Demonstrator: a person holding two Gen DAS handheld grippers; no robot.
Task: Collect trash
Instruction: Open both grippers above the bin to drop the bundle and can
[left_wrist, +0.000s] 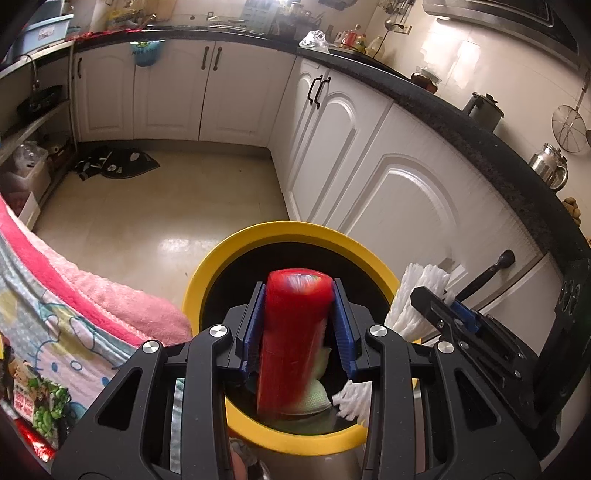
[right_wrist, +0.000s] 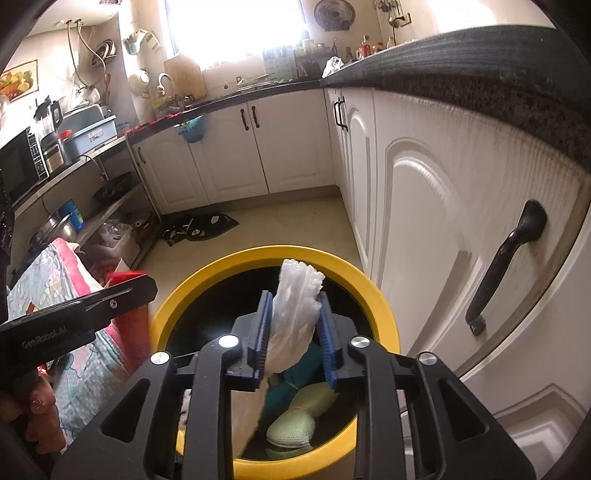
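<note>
A yellow-rimmed bin (left_wrist: 207, 273) stands beside the white cupboards (left_wrist: 402, 192); above its mouth the left gripper (left_wrist: 299, 314) clamps a red can (left_wrist: 293, 332); the right gripper (right_wrist: 293, 325) pinches a white plastic bag (right_wrist: 295, 306).

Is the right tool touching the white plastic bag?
Touching. The right wrist view shows the right tool with both blue fingers pressed against the white plastic bag.

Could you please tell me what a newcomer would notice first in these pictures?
Probably the yellow-rimmed bin on the kitchen floor beside the white cabinets. Above its opening, the left hand-held gripper clamps a red wrapper, and the right hand-held gripper clamps a white plastic bag. Pale green trash already lies inside.
</note>
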